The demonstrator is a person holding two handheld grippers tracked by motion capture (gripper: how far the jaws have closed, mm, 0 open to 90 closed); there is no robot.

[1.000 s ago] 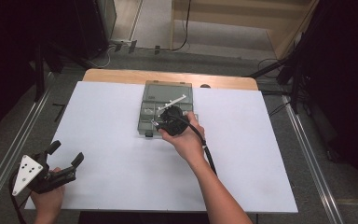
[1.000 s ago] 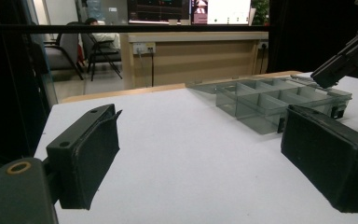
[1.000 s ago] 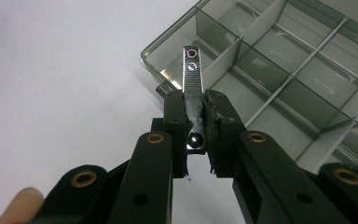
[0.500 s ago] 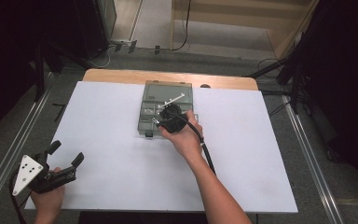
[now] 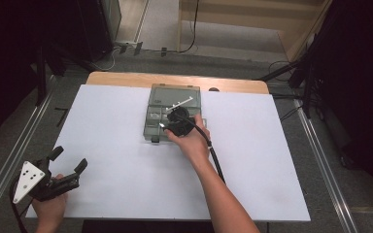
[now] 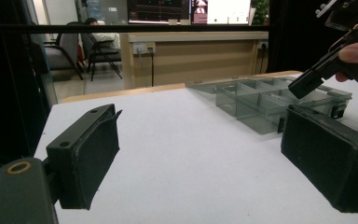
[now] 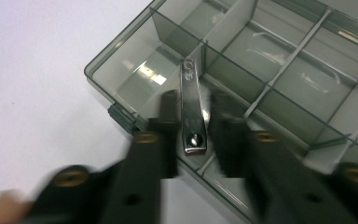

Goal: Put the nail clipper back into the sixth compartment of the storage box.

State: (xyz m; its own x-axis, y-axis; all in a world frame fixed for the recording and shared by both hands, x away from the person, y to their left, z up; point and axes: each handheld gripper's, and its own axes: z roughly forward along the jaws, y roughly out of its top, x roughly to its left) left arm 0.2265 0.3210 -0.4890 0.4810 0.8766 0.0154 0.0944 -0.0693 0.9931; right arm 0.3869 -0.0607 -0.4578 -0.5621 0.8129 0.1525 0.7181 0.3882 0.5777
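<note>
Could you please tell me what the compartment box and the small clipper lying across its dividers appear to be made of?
The smoky grey see-through compartment box looks like moulded plastic: the white table shows through its walls, and they carry soft glints. The small silver nail clipper looks like polished metal, probably steel: it has a bright mirror-like sheen and a rivet at one end. It lies between the right gripper's black jaws.

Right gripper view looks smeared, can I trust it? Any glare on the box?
Right gripper view: the right gripper is motion-blurred, the nail clipper and organizer box sharper, with bright glare on the compartment floors. Left gripper view: crisp. High view: evenly lit, surroundings dark.
</note>
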